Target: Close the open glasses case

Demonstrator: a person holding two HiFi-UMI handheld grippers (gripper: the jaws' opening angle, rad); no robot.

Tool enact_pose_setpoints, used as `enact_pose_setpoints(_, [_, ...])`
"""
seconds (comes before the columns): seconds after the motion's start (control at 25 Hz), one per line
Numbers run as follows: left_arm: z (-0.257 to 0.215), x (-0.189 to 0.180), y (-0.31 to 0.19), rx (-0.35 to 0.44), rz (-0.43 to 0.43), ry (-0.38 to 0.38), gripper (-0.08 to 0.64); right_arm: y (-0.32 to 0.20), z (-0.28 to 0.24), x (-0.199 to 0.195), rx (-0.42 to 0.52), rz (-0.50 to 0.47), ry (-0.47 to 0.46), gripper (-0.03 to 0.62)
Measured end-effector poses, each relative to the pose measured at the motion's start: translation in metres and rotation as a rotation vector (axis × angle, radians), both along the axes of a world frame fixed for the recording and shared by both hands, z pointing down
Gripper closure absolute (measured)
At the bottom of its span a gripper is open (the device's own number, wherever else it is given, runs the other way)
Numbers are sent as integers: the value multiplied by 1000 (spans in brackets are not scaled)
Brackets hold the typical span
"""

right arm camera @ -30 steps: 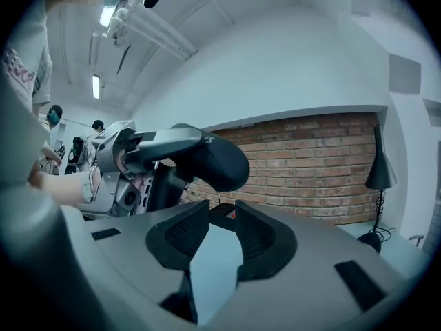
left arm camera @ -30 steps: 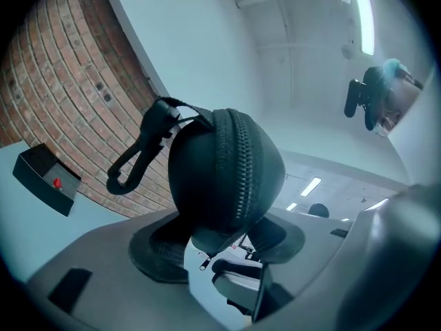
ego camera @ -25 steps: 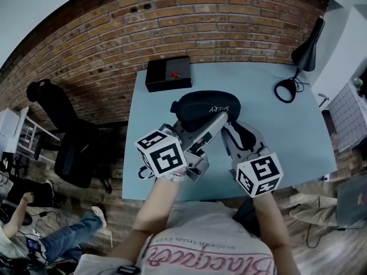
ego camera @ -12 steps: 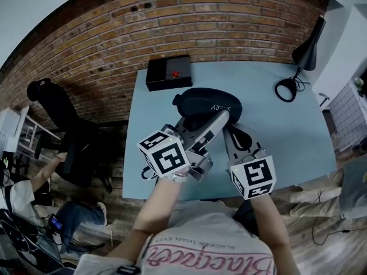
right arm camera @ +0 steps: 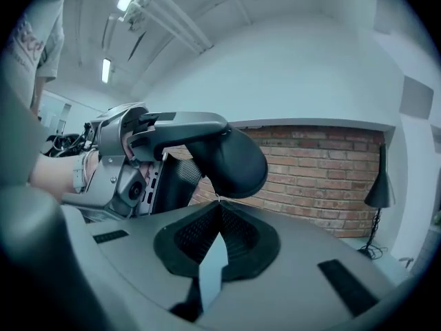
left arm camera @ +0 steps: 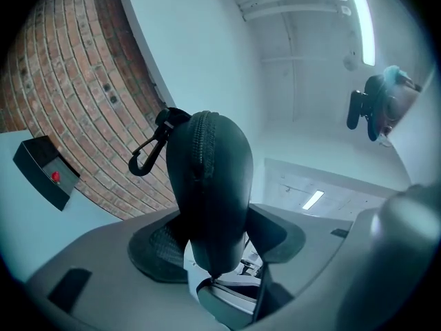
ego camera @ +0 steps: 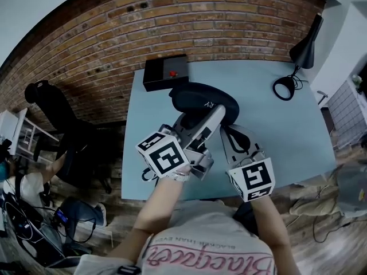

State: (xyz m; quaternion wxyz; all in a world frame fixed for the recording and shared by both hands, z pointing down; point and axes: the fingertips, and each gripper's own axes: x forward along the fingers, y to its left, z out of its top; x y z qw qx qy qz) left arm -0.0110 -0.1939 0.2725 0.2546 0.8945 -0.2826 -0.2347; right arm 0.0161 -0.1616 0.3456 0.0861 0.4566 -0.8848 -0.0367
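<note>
So the glasses case (ego camera: 203, 99) is up off the blue worktop (ego camera: 281, 125), clamped across its middle by the left gripper (ego camera: 215, 118). In the left gripper view its fingers (left arm camera: 155, 254) sit partway apart with the dark shell wedged between them, the zip track facing the camera and the carabiner clip (left arm camera: 145, 158) hanging off the far end. The right gripper (right arm camera: 218, 204) has its fingers pressed fully together, tips right under the rounded near end of the case. I think they're pinching the zip pull there, but it's too tiny to be sure. If that's the slider, the trick is pulling along the line of the zip, not away from the shell, so the teeth mesh instead of the pull slipping out of those closed tips. Follow the curve round the end with a slow wrist roll. The left side should hold firm and square as the counter-force without squeezing so hard that the seam bows open. If the tips come away empty, re-pinch lower on the tab before going again.
</note>
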Motion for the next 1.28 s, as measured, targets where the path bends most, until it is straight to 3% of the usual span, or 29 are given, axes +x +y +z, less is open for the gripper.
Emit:
enact_pose_setpoints(0.6, [-1,4,8,9,67,-25,304,-2,-3,36,5,84,-7,577])
enact_pose_setpoints(1.0, [-4,17,23,100,123,-166,305,-4,-13,53,40,111,16,575])
enact_pose_setpoints(1.28, [-1,21,31,115,187,-197,308,-4,-21,59,98,98,91,575])
